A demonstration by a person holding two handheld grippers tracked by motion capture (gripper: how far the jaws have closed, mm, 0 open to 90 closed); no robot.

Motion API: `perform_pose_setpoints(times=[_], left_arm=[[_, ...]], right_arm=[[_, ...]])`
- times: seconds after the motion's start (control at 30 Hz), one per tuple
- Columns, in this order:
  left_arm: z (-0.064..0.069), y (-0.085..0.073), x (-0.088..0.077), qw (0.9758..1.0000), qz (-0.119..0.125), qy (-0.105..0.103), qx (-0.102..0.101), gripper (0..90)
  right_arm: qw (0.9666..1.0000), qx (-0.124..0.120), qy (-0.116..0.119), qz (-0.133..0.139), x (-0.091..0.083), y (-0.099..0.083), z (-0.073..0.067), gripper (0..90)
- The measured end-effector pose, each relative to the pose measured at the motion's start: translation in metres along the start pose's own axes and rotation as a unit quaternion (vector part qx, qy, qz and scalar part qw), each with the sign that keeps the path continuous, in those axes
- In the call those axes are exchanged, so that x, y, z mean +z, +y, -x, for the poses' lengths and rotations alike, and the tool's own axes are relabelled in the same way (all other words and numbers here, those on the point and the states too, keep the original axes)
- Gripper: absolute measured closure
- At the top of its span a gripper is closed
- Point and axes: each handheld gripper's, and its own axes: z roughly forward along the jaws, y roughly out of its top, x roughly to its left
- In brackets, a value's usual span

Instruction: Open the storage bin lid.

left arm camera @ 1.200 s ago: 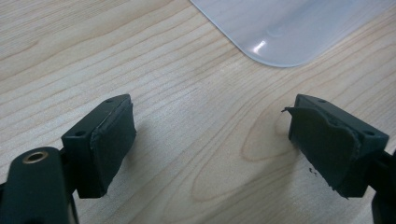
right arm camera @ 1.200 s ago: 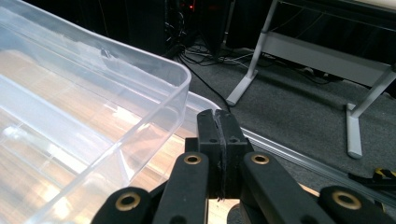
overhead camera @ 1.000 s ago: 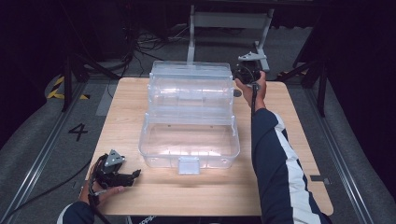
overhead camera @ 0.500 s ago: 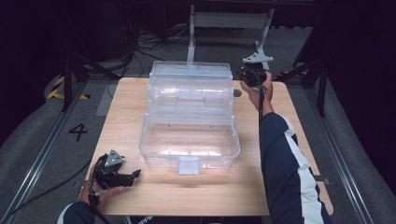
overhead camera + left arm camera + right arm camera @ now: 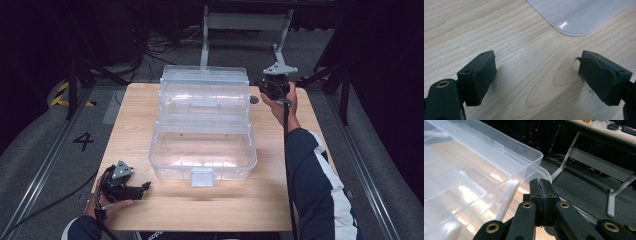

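Left tongs (image 5: 145, 186): resting low at the table's near left corner, jaws standing apart with bare wood between them, close to the container's near left corner.
Table (image 5: 135, 120): light wood.
Clear plastic container (image 5: 202, 150): mid-table, lid raised at the far side.
Right tongs (image 5: 540, 185): jaws pressed together on nothing, beside the container's far right corner.

A dark navy sleeve (image 5: 312, 185) with a white stripe is seen at lower right. Each gripper, left (image 5: 142, 187) and right (image 5: 263, 88), is built black, topped by a grey three-cornered plate, with brass rivets and a trailing black cable.
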Motion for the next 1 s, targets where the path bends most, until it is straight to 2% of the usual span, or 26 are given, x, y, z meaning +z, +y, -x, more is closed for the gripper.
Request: perform_pose_setpoints(times=[0.13,0.3,0.8,1.0], left_arm=[[0.0,0.0,0.0,1.0,0.0,-0.001,0.0,15.1],[0.0,0.0,0.0,1.0,0.0,-0.001,0.0,15.2],[0.0,0.0,0.0,1.0,0.0,0.001,0.0,15.1],[0.0,0.0,0.0,1.0,-0.001,0.002,-0.001,15.1]], right_arm=[[0.9999,-0.013,0.004,-0.003,-0.006,-0.002,-0.004,89.1],[0.9998,-0.016,0.009,-0.001,-0.014,-0.004,-0.005,88.1],[0.9987,-0.043,0.027,-0.004,-0.042,-0.016,-0.017,86.5],[0.9987,-0.038,0.035,0.001,-0.053,-0.021,-0.017,85.6]])
